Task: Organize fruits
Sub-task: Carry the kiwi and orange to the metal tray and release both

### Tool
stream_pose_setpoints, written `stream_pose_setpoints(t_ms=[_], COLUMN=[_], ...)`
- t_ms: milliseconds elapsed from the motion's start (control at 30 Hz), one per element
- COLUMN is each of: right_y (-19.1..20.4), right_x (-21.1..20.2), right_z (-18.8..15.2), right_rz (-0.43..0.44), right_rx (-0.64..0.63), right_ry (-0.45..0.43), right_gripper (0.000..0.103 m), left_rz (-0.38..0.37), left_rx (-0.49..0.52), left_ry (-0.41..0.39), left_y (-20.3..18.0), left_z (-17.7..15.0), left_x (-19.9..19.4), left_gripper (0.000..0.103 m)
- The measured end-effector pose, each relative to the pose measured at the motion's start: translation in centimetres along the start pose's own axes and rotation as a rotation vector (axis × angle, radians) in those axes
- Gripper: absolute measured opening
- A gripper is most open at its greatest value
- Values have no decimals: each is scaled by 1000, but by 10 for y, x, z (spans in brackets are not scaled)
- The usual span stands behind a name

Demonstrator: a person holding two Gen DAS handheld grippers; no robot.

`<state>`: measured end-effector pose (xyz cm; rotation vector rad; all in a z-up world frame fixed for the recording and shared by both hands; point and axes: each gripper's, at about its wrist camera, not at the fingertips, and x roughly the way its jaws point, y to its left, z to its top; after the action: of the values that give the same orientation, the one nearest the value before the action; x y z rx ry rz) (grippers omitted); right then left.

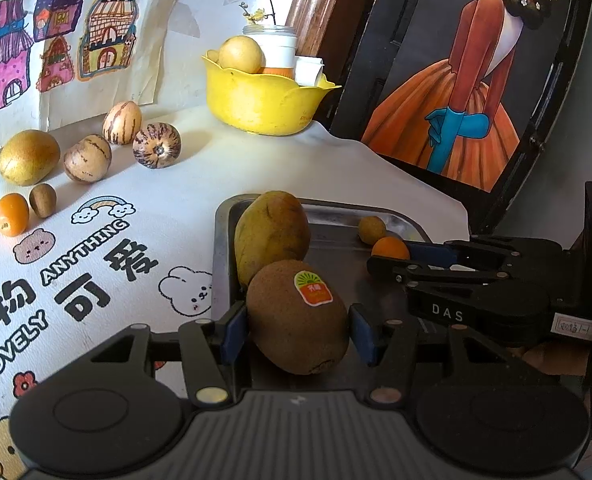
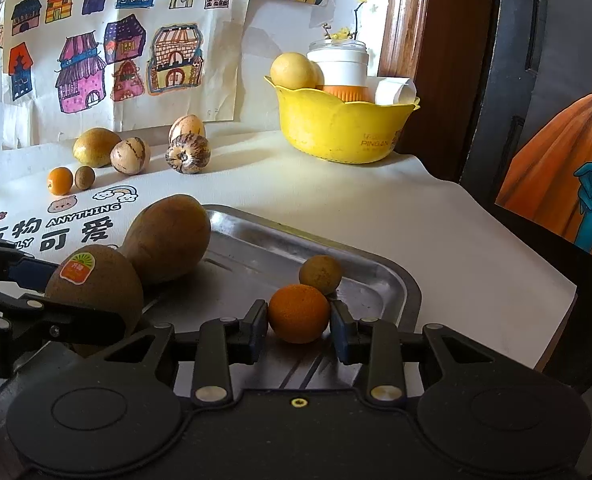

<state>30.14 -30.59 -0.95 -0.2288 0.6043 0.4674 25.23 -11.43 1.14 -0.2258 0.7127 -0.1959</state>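
A steel tray holds a mango, a kiwi with a sticker, a small orange and a small brown fruit. My left gripper is shut on the kiwi, its blue pads touching both sides. My right gripper is shut on the small orange.
On the cloth at the back left lie a yellow-green fruit, three striped melons, a small orange and a small brown fruit. A yellow bowl stands behind. A framed painting leans at the right.
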Motion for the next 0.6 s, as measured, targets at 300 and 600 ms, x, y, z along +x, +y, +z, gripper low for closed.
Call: stream_pose_setpoints(t_ms=[300,600], right_y=[-4,-5], right_x=[-22,-60], right_z=[-4,-10], right_rz=[-30,-63], right_rx=[-11,24], right_ry=[-17,-55], right_gripper=[55,74], left_rz=[-44,-31], left_rx=[-45,-61], left_ry=[-39,-84], left_y=[5,9], left_z=[-3,-6], left_x=[-12,-39], left_gripper=[80,88])
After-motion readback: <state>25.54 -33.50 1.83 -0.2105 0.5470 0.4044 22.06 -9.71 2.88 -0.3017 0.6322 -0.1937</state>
